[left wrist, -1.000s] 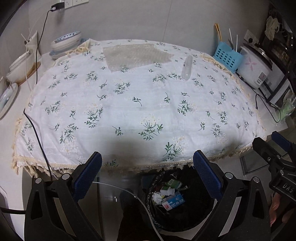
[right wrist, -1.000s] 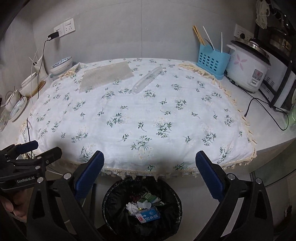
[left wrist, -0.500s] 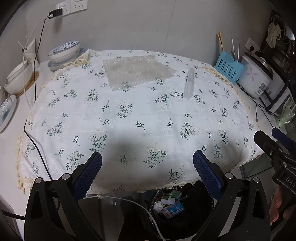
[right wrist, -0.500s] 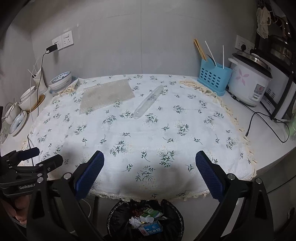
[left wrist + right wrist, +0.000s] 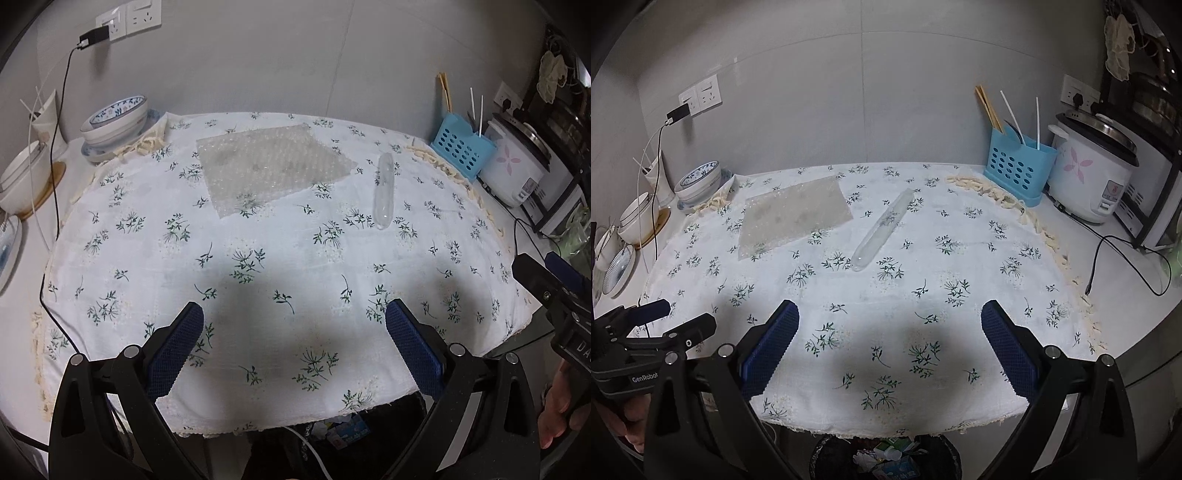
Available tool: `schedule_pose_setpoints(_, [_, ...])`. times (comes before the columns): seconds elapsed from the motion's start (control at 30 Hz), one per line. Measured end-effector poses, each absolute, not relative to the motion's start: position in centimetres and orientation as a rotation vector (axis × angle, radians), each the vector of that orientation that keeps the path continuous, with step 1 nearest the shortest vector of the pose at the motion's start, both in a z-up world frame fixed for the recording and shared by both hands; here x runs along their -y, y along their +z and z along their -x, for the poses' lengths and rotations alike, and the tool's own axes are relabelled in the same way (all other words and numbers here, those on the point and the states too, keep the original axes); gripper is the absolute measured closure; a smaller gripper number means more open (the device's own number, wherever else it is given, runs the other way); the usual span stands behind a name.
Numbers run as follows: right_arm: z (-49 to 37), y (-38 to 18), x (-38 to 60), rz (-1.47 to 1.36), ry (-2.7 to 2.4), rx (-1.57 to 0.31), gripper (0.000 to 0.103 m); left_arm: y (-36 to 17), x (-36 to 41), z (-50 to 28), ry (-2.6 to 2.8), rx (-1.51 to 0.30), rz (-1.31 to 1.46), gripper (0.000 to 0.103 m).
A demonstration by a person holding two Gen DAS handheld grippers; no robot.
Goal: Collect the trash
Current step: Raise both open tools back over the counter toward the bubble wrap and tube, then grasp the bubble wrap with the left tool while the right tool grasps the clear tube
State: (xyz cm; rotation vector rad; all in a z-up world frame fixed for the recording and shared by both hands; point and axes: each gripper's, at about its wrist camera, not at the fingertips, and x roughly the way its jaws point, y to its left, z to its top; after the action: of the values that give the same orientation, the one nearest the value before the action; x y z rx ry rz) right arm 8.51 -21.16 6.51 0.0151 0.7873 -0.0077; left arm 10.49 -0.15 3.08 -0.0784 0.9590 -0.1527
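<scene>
Both grippers hover side by side above the near edge of the floral tablecloth (image 5: pixel 923 258), left gripper (image 5: pixel 294 345) and right gripper (image 5: pixel 890 347) each spread wide, blue pads apart, gripping nothing. A hand (image 5: pixel 557 413) wraps the right handle. On the cloth, a clear plastic tube (image 5: pixel 882 229) lies flat, long axis running diagonally, rounded end towards the grippers, far end aimed at the back wall. Just left of the tube sits a bubble wrap sheet (image 5: pixel 794 218), flat, not touching it. Right of the tube, off the cloth: a blue utensil holder (image 5: pixel 1017 171) and rice cooker (image 5: pixel 1093 173). Bowls (image 5: pixel 700 181) far left. Below the cloth's near edge, the trash bin (image 5: pixel 886 459) holds wrappers. Nothing stands between grippers and tube.
</scene>
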Motion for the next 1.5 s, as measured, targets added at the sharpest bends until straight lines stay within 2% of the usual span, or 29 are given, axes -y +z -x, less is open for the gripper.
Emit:
schedule_pose_setpoints(0.7, [-18.7,5.0,20.2,-0.014,-0.035,-0.859,0.008,2.4,-3.8,-22.4,-0.105,-0.975,0.098,0.007])
schedule_pose_setpoints(1.23, [-27.4,-1.7,19.7,-0.031,-0.073,-1.001,0.009,-2.6,-5.2,-33.3,-0.080,-1.057,0.088,0.007])
schedule_pose_setpoints(1.5, [-29.8,-4.4,20.7,-0.054,-0.112,-1.079,0.017,-4.9,-5.0,-36.8,-0.066,-1.097,0.072,0.008])
